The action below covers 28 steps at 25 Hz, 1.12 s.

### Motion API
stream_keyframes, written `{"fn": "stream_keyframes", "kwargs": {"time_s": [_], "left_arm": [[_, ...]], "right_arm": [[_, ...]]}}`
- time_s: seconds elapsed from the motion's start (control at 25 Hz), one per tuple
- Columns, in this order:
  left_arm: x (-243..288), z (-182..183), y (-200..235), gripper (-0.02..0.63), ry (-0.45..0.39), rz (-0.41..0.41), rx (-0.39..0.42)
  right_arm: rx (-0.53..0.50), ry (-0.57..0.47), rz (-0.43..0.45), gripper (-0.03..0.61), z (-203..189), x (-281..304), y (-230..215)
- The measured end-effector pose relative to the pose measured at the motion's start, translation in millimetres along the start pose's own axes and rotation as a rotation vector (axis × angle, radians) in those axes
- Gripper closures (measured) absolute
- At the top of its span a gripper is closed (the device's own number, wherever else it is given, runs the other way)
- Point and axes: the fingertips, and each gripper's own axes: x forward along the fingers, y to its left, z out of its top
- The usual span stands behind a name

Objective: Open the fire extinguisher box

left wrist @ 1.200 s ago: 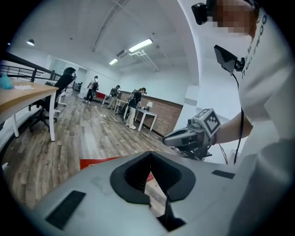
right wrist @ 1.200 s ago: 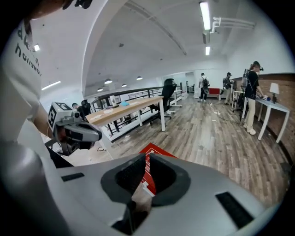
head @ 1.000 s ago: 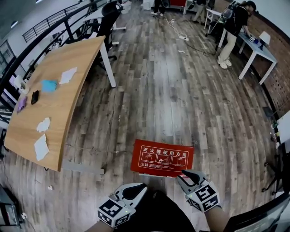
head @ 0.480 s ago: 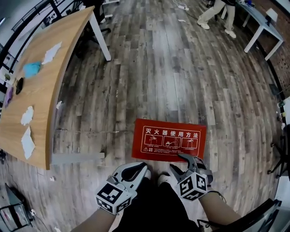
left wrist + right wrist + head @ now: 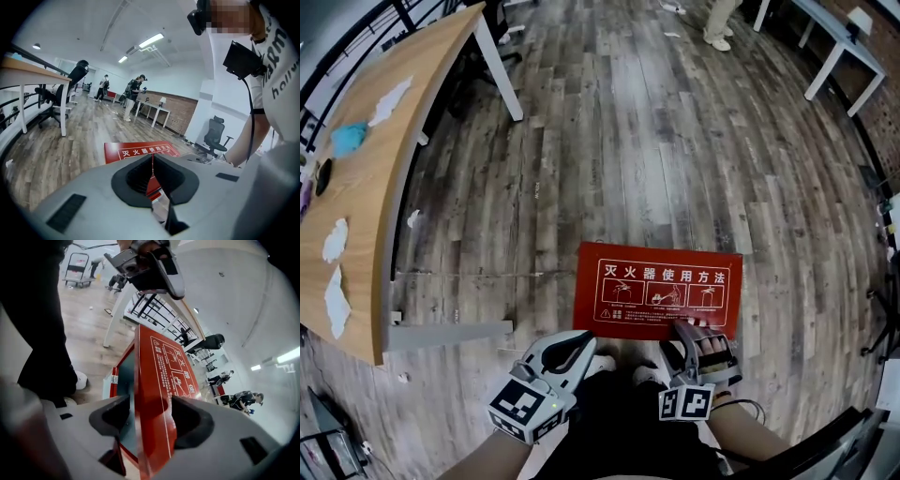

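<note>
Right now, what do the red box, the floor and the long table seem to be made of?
Red box: likely painted sheet metal with a glossy finish; the lid edge is thin and it shows reflections. Its front pane: glass or clear plastic, I cannot tell which. Floor: wood or wood-look planks, matte, with grey-brown grain. Long table: pale wood-look top, perhaps laminate; white legs, probably metal.

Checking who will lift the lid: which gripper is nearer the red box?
Right. The right gripper straddles the box's near edge, its jaws just opened and not pressing. The left gripper hangs just short of the near-left corner, jaws together.
</note>
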Motion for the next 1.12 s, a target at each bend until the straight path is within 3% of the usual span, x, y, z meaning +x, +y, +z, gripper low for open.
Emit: {"fn": "stream_keyframes", "kwargs": {"time_s": [0.24, 0.4, 0.6, 1.12], "left_arm": [[13.2, -15.2, 11.4, 0.606, -0.001, -0.004, 0.021], [10.2, -3.9, 9.1, 0.606, -0.007, -0.014, 0.020], [-0.9, 46.5, 5.6, 0.606, -0.048, 0.020, 0.026], [-22.2, 130.7, -6.4, 0.606, -0.077, -0.010, 0.039]], "right_arm": [[0.000, -0.045, -0.132, 0.317, -2.4, 9.7, -2.8], [0.059, -0.035, -0.082, 0.321, -1.6, 3.3, -6.8], [0.112, -0.015, -0.031, 0.357, 3.7, -18.7, -26.8], [0.133, 0.022, 0.018, 0.439, 25.9, -62.5, -101.4]]}}
